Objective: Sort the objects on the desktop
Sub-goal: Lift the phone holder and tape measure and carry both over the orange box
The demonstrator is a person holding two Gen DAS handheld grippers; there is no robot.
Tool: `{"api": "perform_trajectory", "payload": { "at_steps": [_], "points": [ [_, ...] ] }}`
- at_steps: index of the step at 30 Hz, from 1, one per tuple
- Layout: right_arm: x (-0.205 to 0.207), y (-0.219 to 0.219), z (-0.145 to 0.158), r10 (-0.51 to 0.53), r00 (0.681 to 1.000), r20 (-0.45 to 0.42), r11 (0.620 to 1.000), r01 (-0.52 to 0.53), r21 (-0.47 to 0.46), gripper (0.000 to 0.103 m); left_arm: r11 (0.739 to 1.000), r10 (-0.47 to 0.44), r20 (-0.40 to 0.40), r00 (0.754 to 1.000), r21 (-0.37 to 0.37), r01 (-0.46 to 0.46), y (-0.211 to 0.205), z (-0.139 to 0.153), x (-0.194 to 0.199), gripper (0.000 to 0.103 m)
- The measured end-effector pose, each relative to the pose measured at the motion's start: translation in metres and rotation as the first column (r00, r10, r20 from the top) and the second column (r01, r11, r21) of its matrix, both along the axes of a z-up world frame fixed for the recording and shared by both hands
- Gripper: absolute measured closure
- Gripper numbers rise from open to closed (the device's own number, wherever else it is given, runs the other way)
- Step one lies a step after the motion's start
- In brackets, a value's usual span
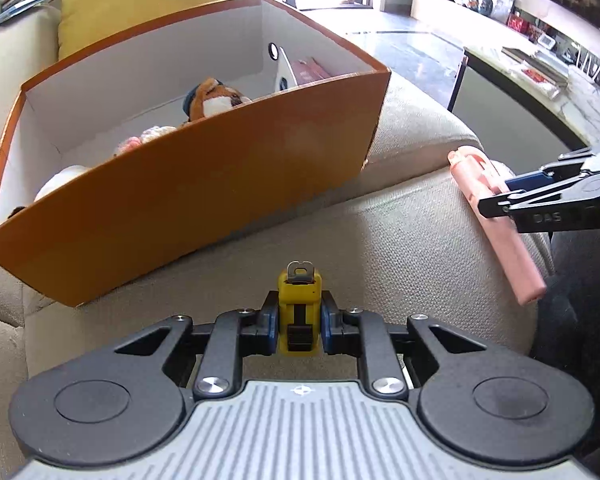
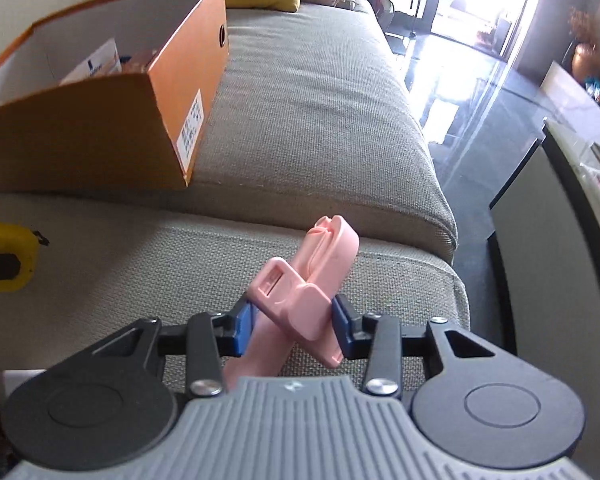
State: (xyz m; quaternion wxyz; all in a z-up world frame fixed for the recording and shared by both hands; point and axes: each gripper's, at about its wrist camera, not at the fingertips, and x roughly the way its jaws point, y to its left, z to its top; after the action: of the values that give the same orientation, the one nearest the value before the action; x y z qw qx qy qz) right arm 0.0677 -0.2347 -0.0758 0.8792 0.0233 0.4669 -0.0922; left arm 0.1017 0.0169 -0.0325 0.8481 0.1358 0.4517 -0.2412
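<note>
While my left gripper [image 1: 299, 330] clamps the tape measure [image 1: 299, 300] and the right gripper [image 2: 293, 326] grips the pink tool [image 2: 300, 300], open sofa [image 2: 320, 120] stretches beside the orange box [image 1: 204, 184].

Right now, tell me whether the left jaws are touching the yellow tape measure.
Touching. The left wrist view shows the left gripper with both blue pads pressed flat against the sides of the yellow tape measure, no gap.

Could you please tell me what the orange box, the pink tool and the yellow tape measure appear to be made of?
Orange box: likely cardboard, matte, with thin folded walls, white inside, and a printed label.
Pink tool: seemingly moulded plastic, smooth and slightly glossy, with rounded edges.
Yellow tape measure: apparently a hard plastic case with a faint sheen; its end hook looks like grey metal.
</note>
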Motion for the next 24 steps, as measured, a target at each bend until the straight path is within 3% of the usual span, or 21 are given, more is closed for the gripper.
{"api": "perform_trajectory", "payload": {
  "at_steps": [8,18,24],
  "points": [
    [0.003,0.005,0.041,0.062,0.997,0.05,0.998,-0.061,-0.028,0.068,0.998,0.013,0.02,1.0,-0.067,-0.011,0.004,0.025,0.004,0.081],
    [0.003,0.018,0.07,0.139,0.985,0.102,0.989,-0.132,-0.072,0.068,0.994,0.018,0.078,0.997,-0.113,-0.009,0.007,0.054,-0.003,0.081],
    [0.003,0.027,0.11,0.211,0.963,0.168,0.974,-0.194,-0.115,0.068,0.986,0.025,0.111,0.994,-0.168,-0.006,0.016,0.078,-0.003,0.081]
  ]
}}
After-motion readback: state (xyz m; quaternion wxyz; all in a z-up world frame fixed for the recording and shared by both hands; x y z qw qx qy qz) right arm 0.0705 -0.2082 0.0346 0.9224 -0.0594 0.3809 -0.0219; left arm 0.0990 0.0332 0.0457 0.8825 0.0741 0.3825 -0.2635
